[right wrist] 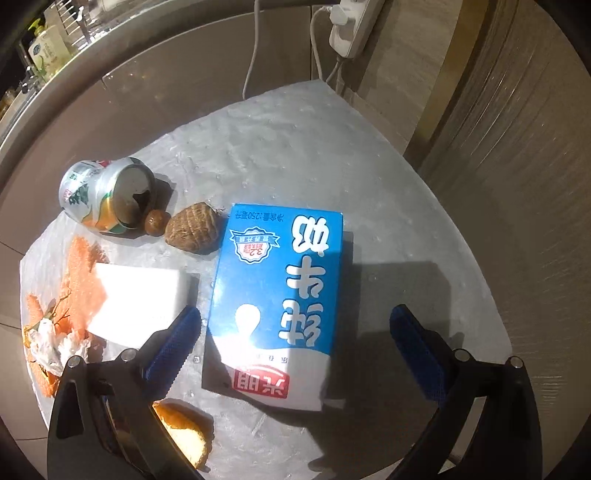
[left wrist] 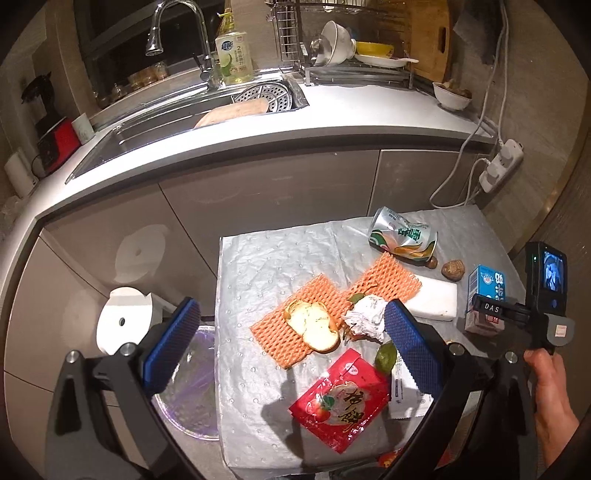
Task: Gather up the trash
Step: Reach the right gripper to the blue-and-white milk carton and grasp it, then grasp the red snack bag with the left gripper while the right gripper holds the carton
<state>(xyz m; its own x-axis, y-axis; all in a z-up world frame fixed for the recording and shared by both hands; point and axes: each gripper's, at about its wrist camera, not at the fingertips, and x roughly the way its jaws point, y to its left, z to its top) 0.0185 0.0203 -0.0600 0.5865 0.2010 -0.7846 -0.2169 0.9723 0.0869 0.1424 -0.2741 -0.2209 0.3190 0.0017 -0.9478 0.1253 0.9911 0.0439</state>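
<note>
Trash lies on a small table covered in silver wrap [left wrist: 258,266]. My left gripper [left wrist: 291,343] is open above orange foam netting [left wrist: 295,325] with fruit peel [left wrist: 314,325], a crumpled tissue [left wrist: 364,317] and a red snack packet [left wrist: 341,400]. My right gripper [right wrist: 295,347] is open, its fingers either side of a blue and white milk carton [right wrist: 280,295] standing on the table; the carton also shows in the left wrist view [left wrist: 485,291]. A crushed drink can [right wrist: 107,199] lies on its side at the far left.
A white foam block [right wrist: 136,299], a brown taro [right wrist: 192,230] and a small nut [right wrist: 155,223] lie near the can. A lined bin [left wrist: 192,387] sits left of the table. A kitchen counter with sink [left wrist: 184,122] is behind. A power strip [right wrist: 349,26] hangs on the wall.
</note>
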